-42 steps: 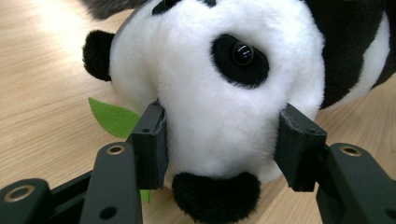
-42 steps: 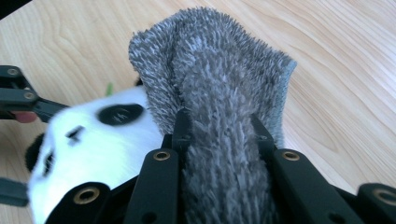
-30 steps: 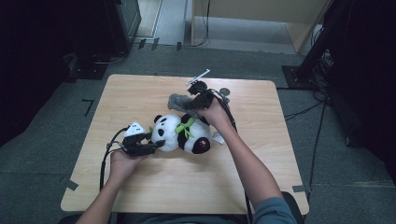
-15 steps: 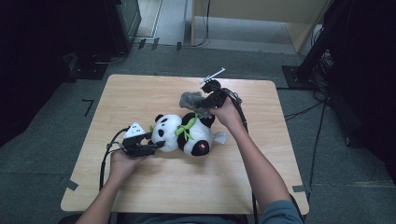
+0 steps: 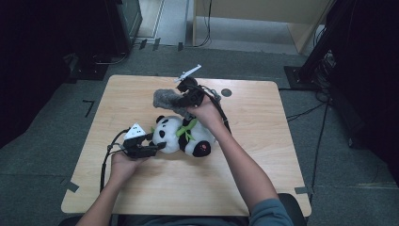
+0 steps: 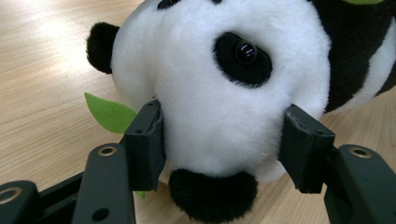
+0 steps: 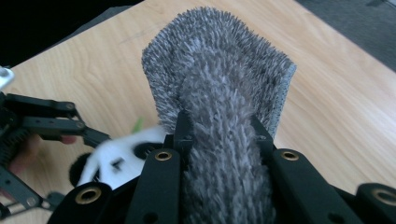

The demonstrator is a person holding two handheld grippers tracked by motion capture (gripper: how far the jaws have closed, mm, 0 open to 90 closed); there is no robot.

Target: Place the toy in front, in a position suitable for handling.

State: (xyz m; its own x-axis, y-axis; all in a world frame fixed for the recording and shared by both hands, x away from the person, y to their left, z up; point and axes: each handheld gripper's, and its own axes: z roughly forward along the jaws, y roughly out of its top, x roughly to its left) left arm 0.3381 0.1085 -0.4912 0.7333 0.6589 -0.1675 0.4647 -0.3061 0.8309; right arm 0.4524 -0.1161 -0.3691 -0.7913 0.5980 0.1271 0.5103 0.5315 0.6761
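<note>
Panda and grey cloth, both gripped

Room: dark grey carpeted floor (image 5: 42, 141) around a light wooden table (image 5: 263, 141); dark equipment at far left and right, a pale wood cabinet (image 5: 263, 19) beyond the far edge, cables on the floor to the right.

Plush panda (image 5: 183, 135) lies on its side near the table centre, head toward the left gripper, green leaves (image 6: 109, 113) at its neck.

Grey shaggy cloth (image 7: 219, 93) is held off the table, just beyond the panda on its far side, draping forward from the right gripper.

Left gripper (image 5: 153, 149): jaws spread wide, pads pressed on either side of the panda's white head, pinching it.

Right gripper (image 5: 186, 94): jaws drawn in on a bunched fold of the cloth, above the panda's body.
</note>
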